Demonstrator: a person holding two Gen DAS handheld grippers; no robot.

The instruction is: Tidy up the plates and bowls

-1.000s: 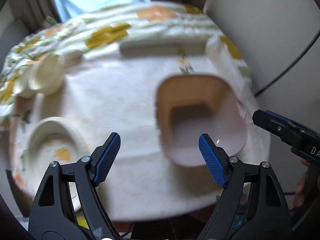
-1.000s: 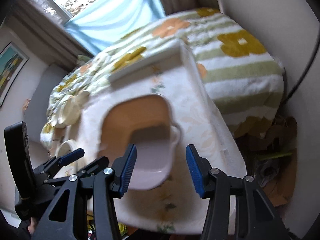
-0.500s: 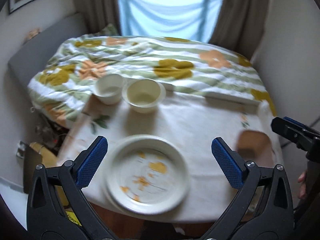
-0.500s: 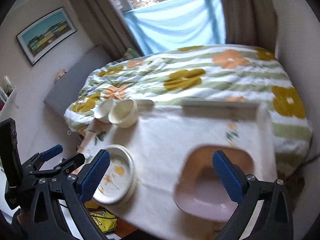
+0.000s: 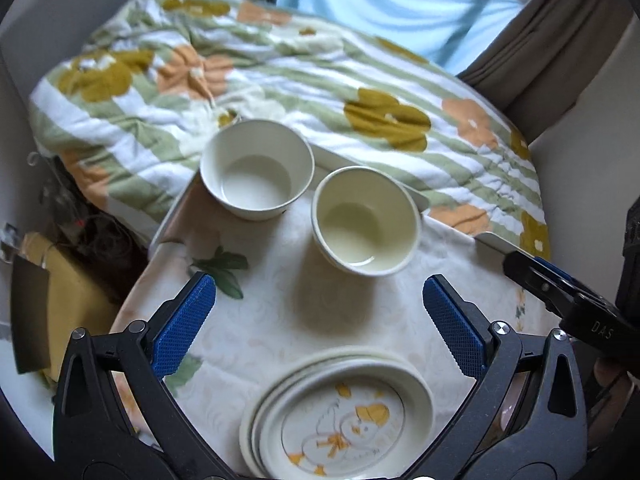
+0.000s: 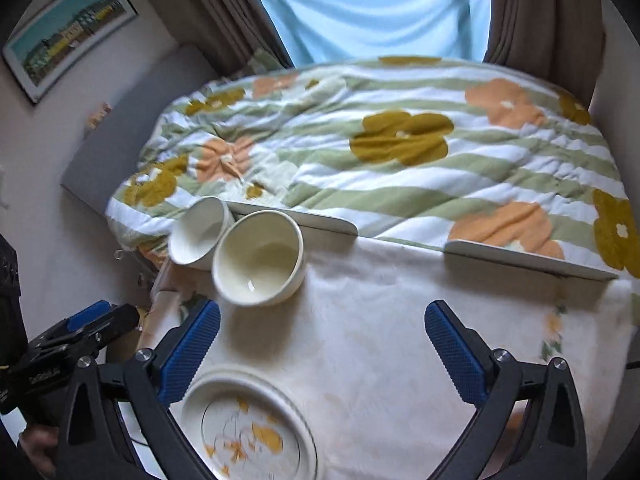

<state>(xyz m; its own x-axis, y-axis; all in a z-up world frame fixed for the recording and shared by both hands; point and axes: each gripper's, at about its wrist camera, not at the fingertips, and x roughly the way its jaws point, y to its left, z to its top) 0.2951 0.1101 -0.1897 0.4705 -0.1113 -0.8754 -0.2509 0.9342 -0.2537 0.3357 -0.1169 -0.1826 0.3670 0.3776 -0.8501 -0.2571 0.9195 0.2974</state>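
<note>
A stack of cream plates with an orange duck print [image 5: 340, 416] sits at the table's near edge; it also shows in the right wrist view [image 6: 248, 428]. Two empty bowls stand side by side at the far left: a white bowl [image 5: 256, 170] [image 6: 200, 232] and a cream bowl [image 5: 366, 220] [image 6: 258, 258]. My left gripper [image 5: 320, 320] is open and empty, hovering above the plates, short of the bowls. My right gripper [image 6: 322, 350] is open and empty over the bare cloth, right of the plates.
The table [image 6: 400, 320] has a pale floral cloth and a raised white rim [image 6: 520, 256]. A bed with a flowered striped quilt [image 6: 400, 152] lies right behind it. A brown bag [image 5: 68, 300] stands on the floor at the left. The right gripper shows in the left wrist view [image 5: 568, 300].
Both views swung left and nearer to the bowls and plates. The pink square dish has left both views. Both grippers stayed open.
</note>
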